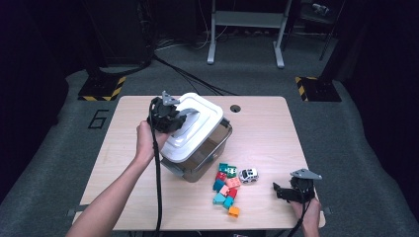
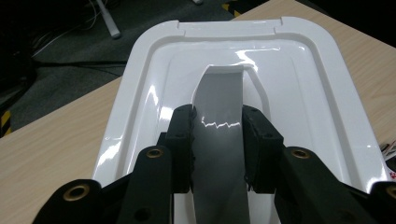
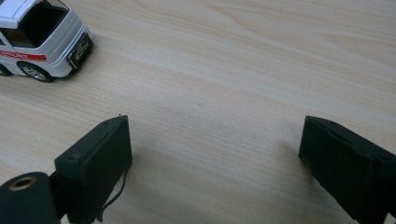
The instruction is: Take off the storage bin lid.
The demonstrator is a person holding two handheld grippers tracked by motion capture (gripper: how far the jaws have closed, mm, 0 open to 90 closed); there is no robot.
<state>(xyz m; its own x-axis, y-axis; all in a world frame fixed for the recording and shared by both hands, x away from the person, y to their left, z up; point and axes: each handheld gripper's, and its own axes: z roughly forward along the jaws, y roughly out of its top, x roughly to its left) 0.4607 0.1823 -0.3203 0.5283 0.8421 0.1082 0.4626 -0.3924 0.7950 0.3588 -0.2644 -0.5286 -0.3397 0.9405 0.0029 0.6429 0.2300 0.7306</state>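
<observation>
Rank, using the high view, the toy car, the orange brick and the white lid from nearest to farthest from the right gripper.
From the right gripper:
1. Toy car, just up-left of it.
2. Orange brick, farther left, near the table's front edge.
3. White lid, far up-left, held by the left gripper.

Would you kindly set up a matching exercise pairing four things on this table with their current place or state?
1. left gripper
2. right gripper
3. small white toy car
4. white plastic lid with grey handle

a. open above bare wood
b. on the clear storage box
c. shut on the handle
d. beside the coloured toy bricks

Pairs: 1-c, 2-a, 3-d, 4-b
</observation>
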